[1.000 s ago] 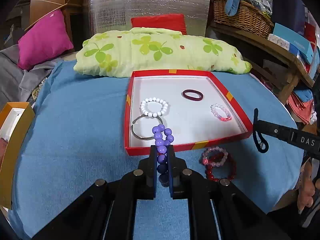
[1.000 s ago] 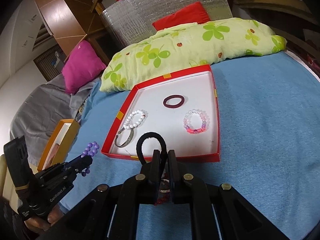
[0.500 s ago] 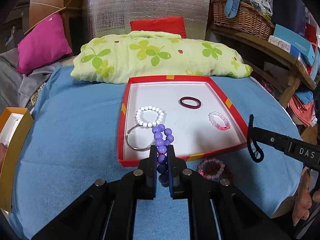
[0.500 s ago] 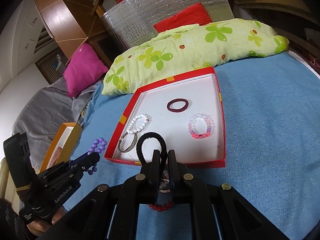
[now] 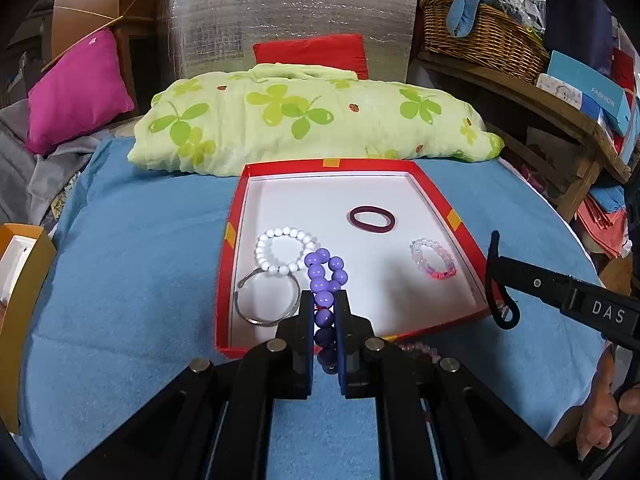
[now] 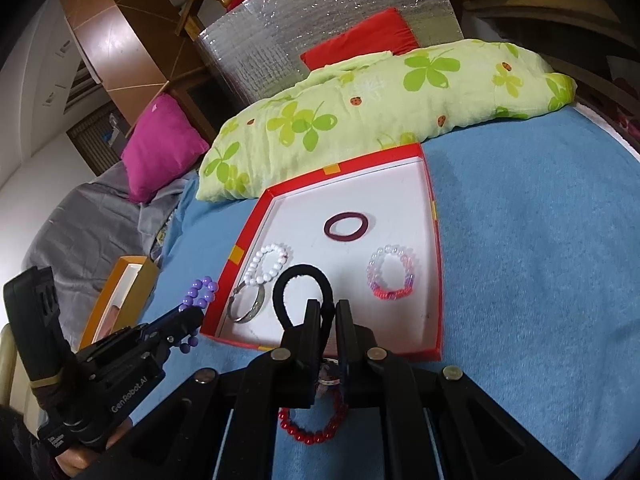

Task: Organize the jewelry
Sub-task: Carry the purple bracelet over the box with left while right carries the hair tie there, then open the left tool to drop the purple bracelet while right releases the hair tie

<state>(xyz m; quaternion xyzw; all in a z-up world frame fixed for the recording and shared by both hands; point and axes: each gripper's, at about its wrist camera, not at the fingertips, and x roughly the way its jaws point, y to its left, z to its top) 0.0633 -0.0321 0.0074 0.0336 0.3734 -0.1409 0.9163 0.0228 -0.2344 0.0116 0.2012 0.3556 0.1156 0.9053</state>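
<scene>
A red box (image 5: 230,280) with a white floor lies on the blue cloth; it also shows in the right wrist view (image 6: 436,264). In it lie a white bead bracelet (image 5: 280,251), a silver bangle (image 5: 266,300), a maroon hair band (image 5: 372,219) and a pink bead bracelet (image 5: 434,258). My left gripper (image 5: 324,300) is shut on a purple bead bracelet (image 5: 322,276), held above the box's near edge. My right gripper (image 6: 329,308) is shut on a black hair band (image 6: 298,284), near the box's front right corner. A red bead bracelet (image 6: 312,426) and a pale bead bracelet (image 5: 422,349) lie on the cloth in front of the box.
A green clover pillow (image 5: 304,120) lies behind the box. An orange box (image 5: 24,304) stands at the left edge of the cloth. A wooden shelf with a wicker basket (image 5: 480,36) is at the right. A pink cushion (image 5: 76,88) is at the back left.
My left gripper has moved forward with the purple bracelet, so the box sits nearer and the bracelets on the cloth slip under the fingers. My right gripper has moved closer to the box.
</scene>
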